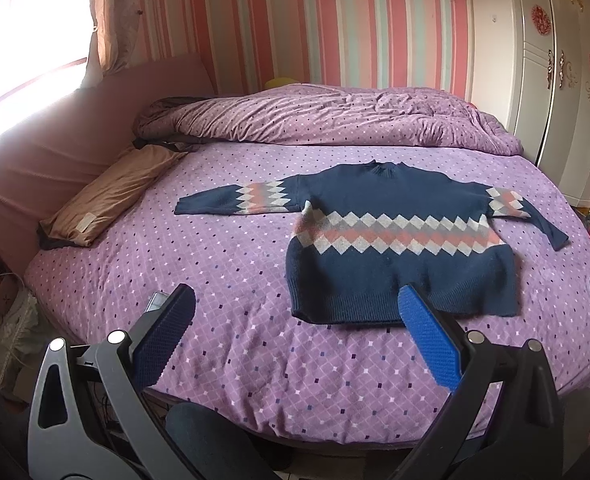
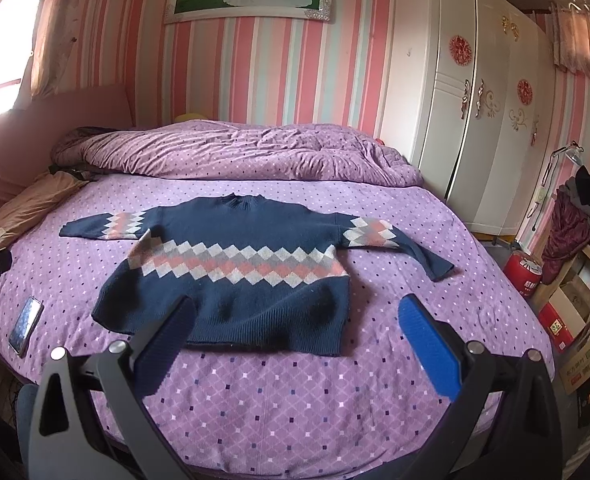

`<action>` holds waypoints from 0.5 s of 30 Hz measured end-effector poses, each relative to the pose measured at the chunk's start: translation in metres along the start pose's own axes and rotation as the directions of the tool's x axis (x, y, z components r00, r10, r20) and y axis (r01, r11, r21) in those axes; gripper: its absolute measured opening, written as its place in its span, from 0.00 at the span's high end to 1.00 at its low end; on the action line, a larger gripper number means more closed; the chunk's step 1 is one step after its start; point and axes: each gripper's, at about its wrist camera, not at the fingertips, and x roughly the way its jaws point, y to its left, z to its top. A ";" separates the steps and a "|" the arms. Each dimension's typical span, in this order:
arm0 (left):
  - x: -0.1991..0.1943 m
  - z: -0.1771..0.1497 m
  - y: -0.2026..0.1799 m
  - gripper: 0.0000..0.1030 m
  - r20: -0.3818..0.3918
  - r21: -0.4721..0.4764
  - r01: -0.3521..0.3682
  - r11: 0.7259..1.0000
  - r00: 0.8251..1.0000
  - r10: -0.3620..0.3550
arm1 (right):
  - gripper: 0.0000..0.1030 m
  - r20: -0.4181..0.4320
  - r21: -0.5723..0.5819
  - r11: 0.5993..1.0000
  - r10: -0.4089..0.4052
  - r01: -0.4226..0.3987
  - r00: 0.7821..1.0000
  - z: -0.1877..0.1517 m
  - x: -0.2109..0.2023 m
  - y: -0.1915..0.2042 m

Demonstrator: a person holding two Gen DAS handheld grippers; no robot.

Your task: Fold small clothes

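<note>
Sweater point(image 1: 399, 256) lay flat and unfolded on the bed point(image 1: 215, 248), sleeves spread, hem nearest the cameras; no fold yet made, by the look of it. Left gripper point(image 1: 295, 320) and right gripper point(image 2: 295, 324) hovered above the near edge, fingers spread wide, grasping nothing. Whole folding left to do.

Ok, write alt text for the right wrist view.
A navy sweater with a pink, grey and white diamond band lies flat, sleeves spread, on a purple dotted bed. The open right gripper hangs over its near hem, holding nothing; a phone lies at the bed's left edge.
</note>
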 end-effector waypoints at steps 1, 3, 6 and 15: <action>0.001 0.002 0.000 0.03 0.005 0.003 -0.001 1.000 1.000 0.001 | 0.01 0.002 -0.001 1.000 -0.001 0.001 1.000 0.001 0.001 0.000; 0.004 0.005 -0.001 0.03 0.006 0.012 -0.005 1.000 1.000 0.005 | 0.01 0.009 -0.005 1.000 -0.007 0.007 1.000 0.004 0.005 0.001; 0.014 0.014 -0.006 0.03 -0.003 0.025 -0.009 1.000 1.000 0.009 | 0.01 0.015 -0.019 1.000 -0.017 0.017 1.000 0.010 0.013 0.001; 0.053 0.058 -0.023 0.03 0.008 0.011 0.025 1.000 1.000 -0.025 | 0.01 0.045 0.003 0.998 -0.063 0.063 0.997 0.045 0.056 -0.014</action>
